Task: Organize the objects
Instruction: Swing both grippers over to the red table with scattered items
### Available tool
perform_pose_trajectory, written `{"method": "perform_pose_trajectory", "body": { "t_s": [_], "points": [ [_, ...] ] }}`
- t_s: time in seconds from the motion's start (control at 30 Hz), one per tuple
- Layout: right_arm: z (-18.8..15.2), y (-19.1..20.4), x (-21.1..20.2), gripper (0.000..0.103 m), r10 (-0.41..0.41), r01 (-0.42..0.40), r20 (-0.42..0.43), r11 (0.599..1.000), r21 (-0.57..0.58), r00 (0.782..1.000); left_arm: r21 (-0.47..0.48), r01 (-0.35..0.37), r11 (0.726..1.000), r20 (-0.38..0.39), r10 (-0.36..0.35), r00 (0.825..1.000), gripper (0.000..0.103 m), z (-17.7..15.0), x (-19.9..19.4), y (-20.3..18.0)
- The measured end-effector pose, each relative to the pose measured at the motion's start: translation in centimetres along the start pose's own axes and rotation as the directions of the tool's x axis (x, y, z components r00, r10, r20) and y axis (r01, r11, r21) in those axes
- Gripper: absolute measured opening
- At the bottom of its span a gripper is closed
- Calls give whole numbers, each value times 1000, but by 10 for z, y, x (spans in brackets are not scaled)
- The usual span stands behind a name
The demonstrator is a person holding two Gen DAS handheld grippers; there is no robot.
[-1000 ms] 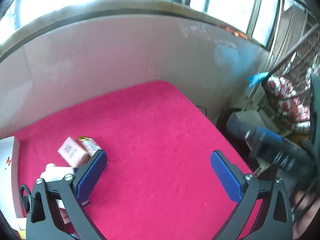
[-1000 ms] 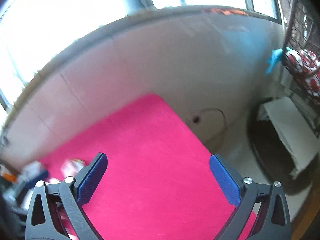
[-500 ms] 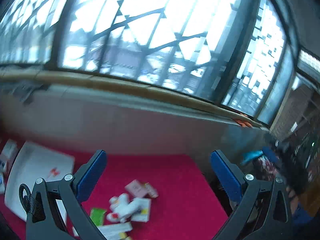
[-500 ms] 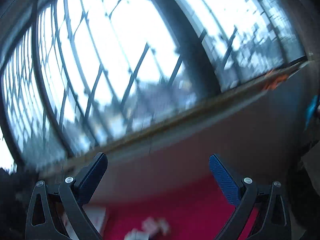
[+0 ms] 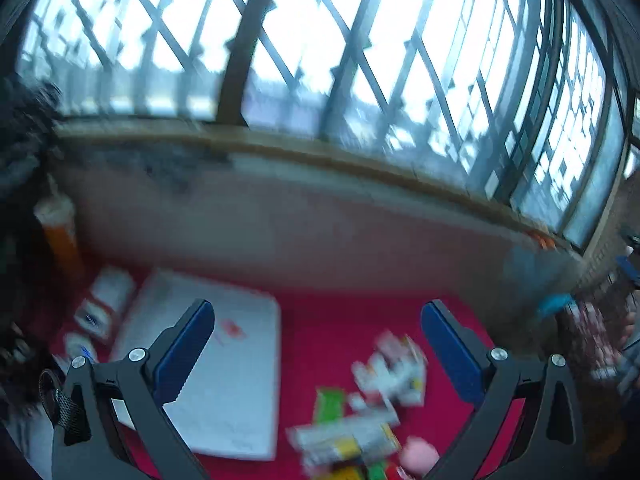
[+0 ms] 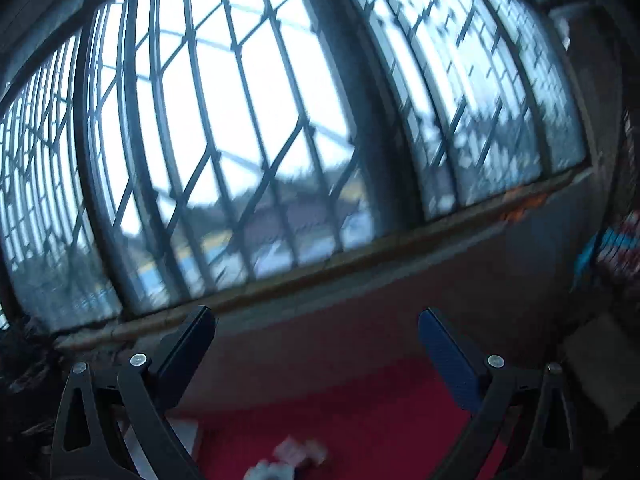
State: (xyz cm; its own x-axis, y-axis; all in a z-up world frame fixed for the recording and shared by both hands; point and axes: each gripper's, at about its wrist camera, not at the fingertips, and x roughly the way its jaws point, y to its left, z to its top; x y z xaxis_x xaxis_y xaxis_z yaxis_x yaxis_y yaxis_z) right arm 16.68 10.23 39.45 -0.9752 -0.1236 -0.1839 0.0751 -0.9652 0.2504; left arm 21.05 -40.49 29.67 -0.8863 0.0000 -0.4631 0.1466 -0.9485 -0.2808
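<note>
Left wrist view: the left claw [image 5: 316, 344] is held spread and empty above the red surface [image 5: 320, 332], where a blurred heap of small packets [image 5: 368, 408] lies just right of a white tray [image 5: 216, 364], probably their destination. No writing can be read. The right claw [image 6: 316, 344], likewise spread and empty, is pointed up at the barred window [image 6: 248, 120].

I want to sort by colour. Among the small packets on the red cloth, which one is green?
The green packet lies at the left edge of the pile, nearest the white board. The other packets beside it look mostly white, with yellow and red parts.
</note>
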Motion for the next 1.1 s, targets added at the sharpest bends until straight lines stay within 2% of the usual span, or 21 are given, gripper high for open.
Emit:
{"method": "perform_pose_trajectory", "body": {
  "t_s": [0.07, 0.13, 0.23, 0.27, 0.37, 0.43, 0.57, 0.6, 0.63, 0.7, 0.83, 0.9, 0.97, 1.03, 1.1],
  "points": [
    [34, -5, -17, 103, -63, 63, 126, 998, 2, 990, -21, -61, 998, 132, 64, 989, 103, 32, -28, 18],
    [65, -12, -34, 103, -110, 107, 242, 994, 26, 964, -47, -110, 993, 237, 118, 964, 103, 55, -54, 30],
    [94, -17, -53, 103, -128, 118, 347, 992, 49, 929, -94, -168, 981, 375, 192, 907, 103, 89, -101, 43],
    [101, -19, -58, 103, -124, 113, 372, 992, 53, 920, -109, -189, 976, 417, 217, 883, 103, 100, -122, 43],
    [117, -23, -76, 103, -95, 75, 411, 995, 65, 906, -106, -246, 964, 498, 265, 826, 103, 112, -166, 36],
    [123, -29, -93, 103, -67, 34, 429, 996, 83, 901, -81, -290, 954, 535, 287, 794, 103, 113, -188, 25],
    [144, -48, -132, 103, -27, -43, 494, 991, 130, 869, -27, -395, 918, 630, 322, 707, 103, 101, -245, -13],
    [150, -52, -142, 103, -16, -61, 513, 989, 133, 858, -24, -400, 916, 641, 321, 697, 103, 100, -259, -18],
    [156, -57, -154, 103, -4, -78, 533, 988, 132, 846, -20, -399, 917, 647, 316, 694, 103, 99, -274, -24],
    [167, -64, -171, 103, 18, -97, 552, 989, 113, 834, -26, -372, 928, 641, 301, 706, 103, 97, -294, -29],
    [168, -81, -192, 103, 82, -138, 543, 988, 64, 836, -80, -251, 965, 593, 249, 766, 103, 82, -319, -22],
    [153, -88, -187, 103, 97, -146, 511, 988, 58, 854, -120, -261, 958, 554, 283, 783, 103, 67, -315, -16],
    [133, -91, -166, 103, 85, -132, 458, 989, 72, 885, -156, -302, 940, 491, 339, 802, 103, 50, -301, -11],
    [111, -94, -137, 103, 108, -156, 364, 982, 103, 925, -170, -303, 938, 406, 346, 846, 103, 32, -273, -6],
    [90, -91, -105, 103, 143, -182, 249, 973, 140, 958, -164, -336, 928, 284, 370, 884, 103, 13, -230, -2]
  ]
}}
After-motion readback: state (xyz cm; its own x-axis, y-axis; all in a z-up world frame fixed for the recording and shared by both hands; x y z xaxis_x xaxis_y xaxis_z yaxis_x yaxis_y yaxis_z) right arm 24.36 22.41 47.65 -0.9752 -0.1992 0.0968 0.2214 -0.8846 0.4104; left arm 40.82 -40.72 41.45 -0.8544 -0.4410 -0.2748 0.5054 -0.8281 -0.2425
